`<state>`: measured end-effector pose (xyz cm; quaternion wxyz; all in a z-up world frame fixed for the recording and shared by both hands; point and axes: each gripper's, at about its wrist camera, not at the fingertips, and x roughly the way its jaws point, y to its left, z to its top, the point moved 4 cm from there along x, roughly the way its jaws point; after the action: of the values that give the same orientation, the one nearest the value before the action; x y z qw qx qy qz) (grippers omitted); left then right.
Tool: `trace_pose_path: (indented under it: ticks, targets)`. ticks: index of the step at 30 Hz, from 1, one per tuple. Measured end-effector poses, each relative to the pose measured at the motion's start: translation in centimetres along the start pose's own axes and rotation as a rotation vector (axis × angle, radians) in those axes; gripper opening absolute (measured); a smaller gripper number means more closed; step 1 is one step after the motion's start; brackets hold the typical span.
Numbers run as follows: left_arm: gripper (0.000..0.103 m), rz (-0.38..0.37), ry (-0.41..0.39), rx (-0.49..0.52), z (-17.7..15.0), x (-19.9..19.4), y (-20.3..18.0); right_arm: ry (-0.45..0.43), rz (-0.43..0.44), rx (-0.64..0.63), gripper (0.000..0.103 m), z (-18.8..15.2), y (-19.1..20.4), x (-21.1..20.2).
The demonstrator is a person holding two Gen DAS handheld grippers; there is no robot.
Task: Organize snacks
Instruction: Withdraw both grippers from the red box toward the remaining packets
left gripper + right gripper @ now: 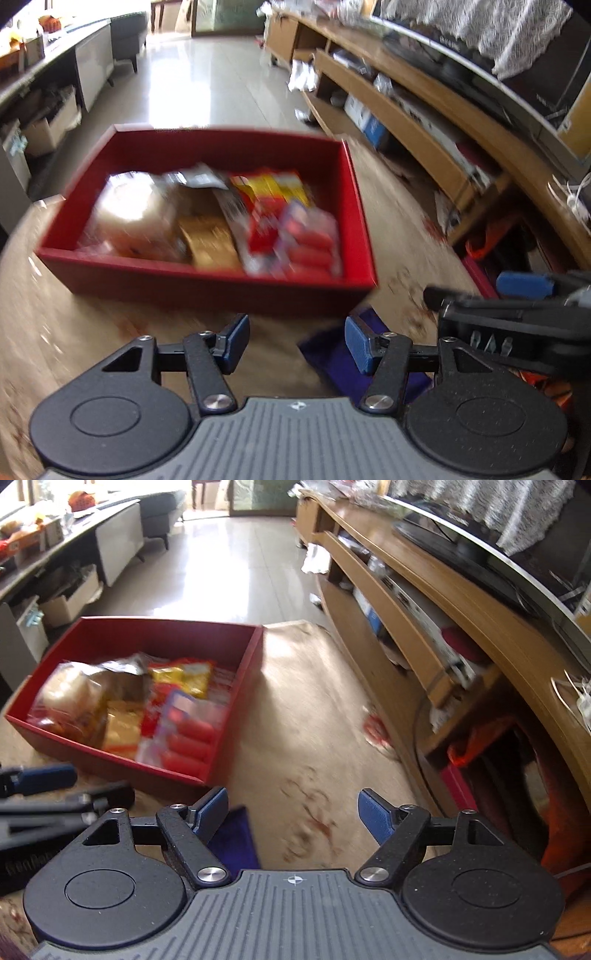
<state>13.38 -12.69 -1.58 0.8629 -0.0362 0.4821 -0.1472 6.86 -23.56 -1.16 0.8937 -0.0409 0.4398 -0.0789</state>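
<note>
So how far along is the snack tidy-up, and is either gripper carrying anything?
Mostly packed: the red box holds a bread bag, a gold pack, a yellow-red pack and a sausage pack. Nothing is in hand: the left gripper and right gripper both stand open and empty. A purple packet lies on the mat outside the box, apparently left.

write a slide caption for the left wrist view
Left claw open and empty above the table, facing a red box filled with snack packs.
</note>
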Motion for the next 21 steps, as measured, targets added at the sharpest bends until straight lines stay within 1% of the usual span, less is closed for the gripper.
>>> trace_pose_path:
  ticks: [2,5,6,10,11,13,16,19,21]
  targets:
    - [0.053,-0.016,0.034,-0.03,-0.7,0.9,-0.8,0.003,-0.005,0.014,0.083,-0.5,-1.2,0.1]
    - [0.054,-0.044,0.079,-0.109,-1.3,2.2,-1.9,0.005,-0.004,0.046,0.083,-0.8,-2.6,0.1]
    - [0.055,-0.053,0.093,-0.133,-1.4,2.7,-2.5,0.003,-0.005,0.053,0.083,-0.9,-3.0,0.0]
    - [0.06,-0.053,0.135,-0.18,-1.6,4.5,-4.8,-0.001,-0.008,0.087,0.084,-1.2,-4.5,-0.1]
    - [0.061,-0.046,0.139,-0.182,-1.6,4.9,-5.4,-0.002,-0.005,0.102,0.084,-1.2,-5.0,-0.2]
    - [0.069,-0.011,0.132,-0.174,-1.7,5.4,-6.1,-0.004,0.009,0.124,0.084,-1.2,-5.5,-0.3]
    - [0.07,0.034,0.121,-0.142,-1.9,5.5,-6.4,-0.01,0.021,0.127,0.084,-1.1,-5.6,-0.5]
    - [0.068,0.071,0.125,-0.137,-2.3,5.5,-5.3,-0.012,0.035,0.117,0.084,-1.1,-5.4,-0.7]
    - [0.063,0.076,0.124,-0.129,-2.6,5.1,-4.4,-0.01,0.036,0.097,0.084,-1.2,-4.9,-0.7]
